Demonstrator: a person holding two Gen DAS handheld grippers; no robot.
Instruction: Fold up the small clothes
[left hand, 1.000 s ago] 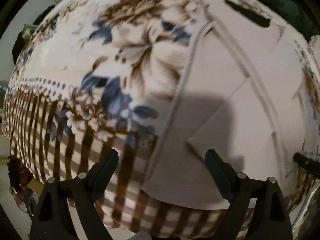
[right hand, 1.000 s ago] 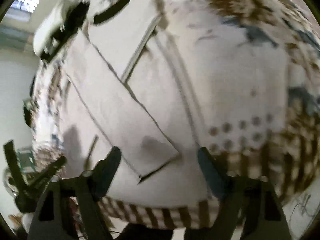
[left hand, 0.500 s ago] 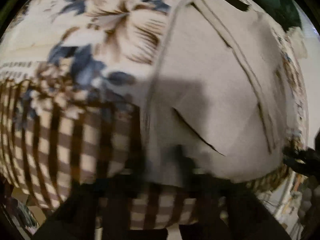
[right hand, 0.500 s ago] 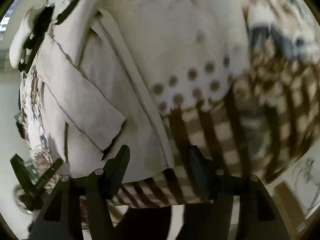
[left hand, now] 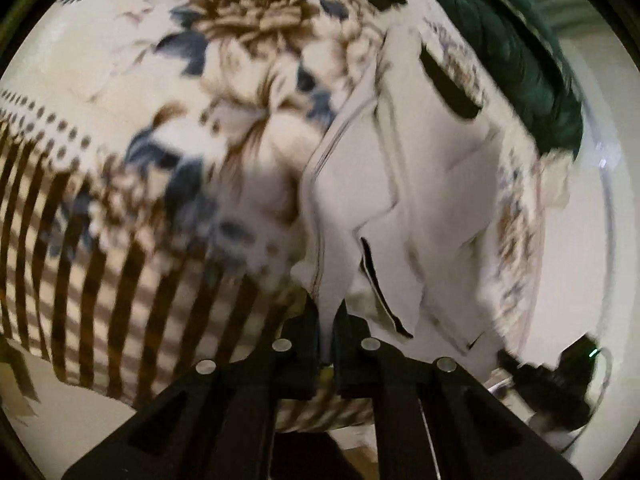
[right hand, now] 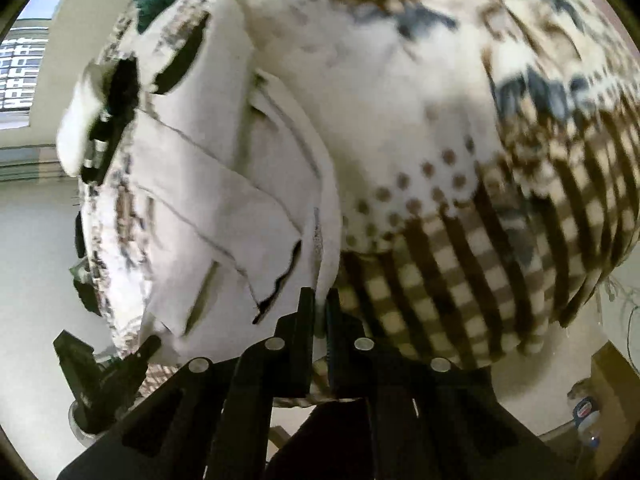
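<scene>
A pale cream garment [left hand: 432, 184] lies on a floral and checked blanket [left hand: 160, 160]. My left gripper [left hand: 328, 312] is shut on the garment's near left hem corner, which is lifted off the blanket. In the right wrist view the same garment [right hand: 208, 184] shows at left, with a folded flap across it. My right gripper [right hand: 318, 304] is shut on the garment's near right hem corner. The right gripper also shows in the left wrist view [left hand: 552, 372] at lower right, and the left gripper shows in the right wrist view [right hand: 104, 364] at lower left.
A dark green cloth [left hand: 516, 56] lies at the far end of the blanket beyond the garment. The blanket's checked border [right hand: 480, 280] hangs over the near edge. A bottle [right hand: 586, 416] stands on the floor at lower right.
Both grippers were open above the garment's near hem; they came down to the hem corners, shut on the cloth, and the hem now lifts off the blanket.
</scene>
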